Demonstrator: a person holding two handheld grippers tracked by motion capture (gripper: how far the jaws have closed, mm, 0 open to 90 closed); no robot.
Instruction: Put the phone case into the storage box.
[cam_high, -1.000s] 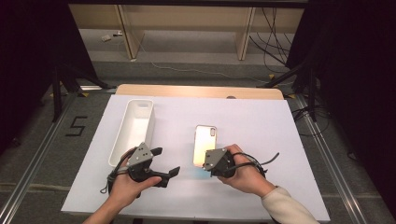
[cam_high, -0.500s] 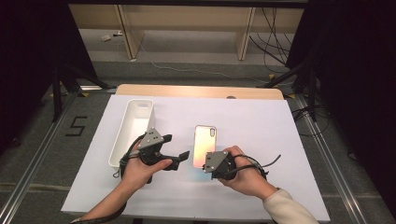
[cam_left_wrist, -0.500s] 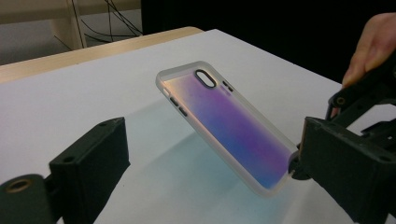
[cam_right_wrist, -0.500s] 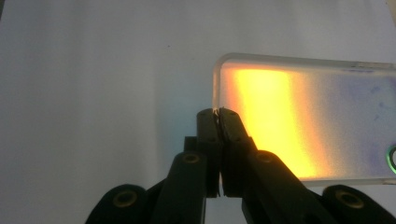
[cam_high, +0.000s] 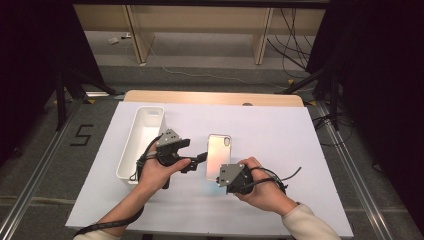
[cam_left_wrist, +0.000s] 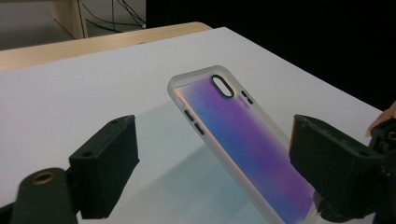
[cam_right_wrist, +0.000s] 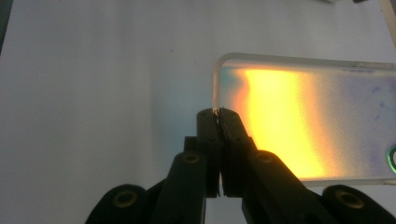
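Phone case (cam_right_wrist: 308, 121) edge pinched by right gripper (cam_right_wrist: 218, 114), seen in its own view.

I count one phone case (cam_high: 218, 156) on my counter (cam_high: 310, 150), a single iridescent shell with one oval camera cutout near its far end. Along one long edge of it I can make out two pairs of small button slots. Beside it I count one white bin (cam_high: 141, 140), long and narrow. I have two grippers at the counter: one left gripper (cam_high: 196, 161) and one right gripper (cam_high: 220, 176), each with two black jaws, and each in one hand, so two hands in all. On the floor to the left I see one marking, a single digit five (cam_high: 82, 135).
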